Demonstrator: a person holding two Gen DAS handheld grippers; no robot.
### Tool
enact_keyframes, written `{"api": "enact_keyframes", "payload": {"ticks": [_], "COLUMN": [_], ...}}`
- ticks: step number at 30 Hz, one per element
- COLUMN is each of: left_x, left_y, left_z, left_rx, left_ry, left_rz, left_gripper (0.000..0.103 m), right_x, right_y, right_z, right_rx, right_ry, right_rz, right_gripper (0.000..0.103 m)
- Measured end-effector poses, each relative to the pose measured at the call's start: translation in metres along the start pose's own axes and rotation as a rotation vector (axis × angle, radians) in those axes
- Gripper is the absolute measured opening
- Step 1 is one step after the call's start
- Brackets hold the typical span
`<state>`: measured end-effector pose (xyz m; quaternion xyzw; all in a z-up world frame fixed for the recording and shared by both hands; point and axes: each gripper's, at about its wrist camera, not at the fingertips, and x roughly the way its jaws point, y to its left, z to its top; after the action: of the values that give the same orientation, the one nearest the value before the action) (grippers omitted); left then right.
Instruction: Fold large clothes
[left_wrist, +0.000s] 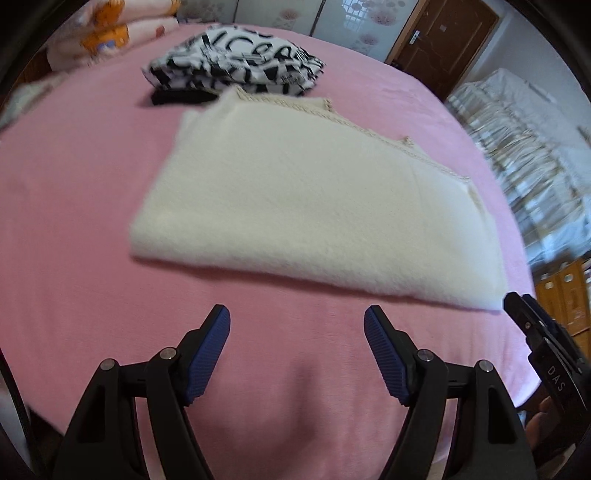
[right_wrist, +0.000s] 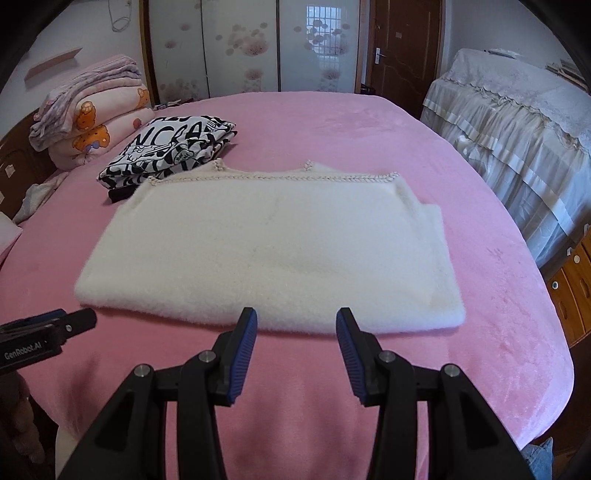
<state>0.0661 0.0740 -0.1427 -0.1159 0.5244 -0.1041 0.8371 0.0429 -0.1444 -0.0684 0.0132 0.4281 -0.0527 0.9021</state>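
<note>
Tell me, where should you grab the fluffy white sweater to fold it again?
Probably the two near corners of the white sweater, coming from the near edge. It lies flat, and that thick folded edge faces both open hand-held grippers, left and right.

Stacked pink quilts (right_wrist: 92, 118) by wardrobe (right_wrist: 243, 48), brown door (right_wrist: 402, 51) beyond.

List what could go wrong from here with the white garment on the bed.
1. The folded white garment is thick and fluffy; a shallow pinch by the open right gripper might lift only the top layer and undo the fold.
2. Its far trimmed edge touches the black-and-white clothes; sliding it could drag that stack askew.
</note>
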Motion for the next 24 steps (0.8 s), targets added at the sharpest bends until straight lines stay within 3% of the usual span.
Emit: {"api": "enact_keyframes", "payload": {"ticks": [2, 5, 14, 20, 23, 24], "left_x": [0.023, 0.053, 0.095, 0.111, 0.115, 0.115], "left_y": [0.010, 0.023, 0.039, 0.054, 0.058, 0.054], "left_z": [-0.004, -0.005, 0.028, 0.067, 0.081, 0.082], "left_rx": [-0.052, -0.114, -0.168, -0.260, -0.301, -0.296], "left_ry": [0.022, 0.020, -0.144, -0.199, -0.222, -0.229], "left_rz": [-0.067, -0.110, -0.162, -0.179, -0.148, -0.118], "left_gripper": [0.074, 0.074, 0.074, 0.074, 0.072, 0.067], "right_x": [0.003, 0.015, 0.057, 0.080, 0.088, 0.090], "right_y": [0.003, 0.007, 0.008, 0.012, 0.018, 0.020], "right_z": [0.000, 0.001, 0.011, 0.018, 0.024, 0.027], "right_rx": [0.009, 0.018, 0.025, 0.033, 0.019, 0.014], "right_ry": [-0.010, -0.007, 0.023, 0.044, 0.042, 0.039], "right_rz": [0.026, 0.056, 0.059, 0.063, 0.063, 0.063], "right_gripper": [0.045, 0.045, 0.045, 0.045, 0.045, 0.045]}}
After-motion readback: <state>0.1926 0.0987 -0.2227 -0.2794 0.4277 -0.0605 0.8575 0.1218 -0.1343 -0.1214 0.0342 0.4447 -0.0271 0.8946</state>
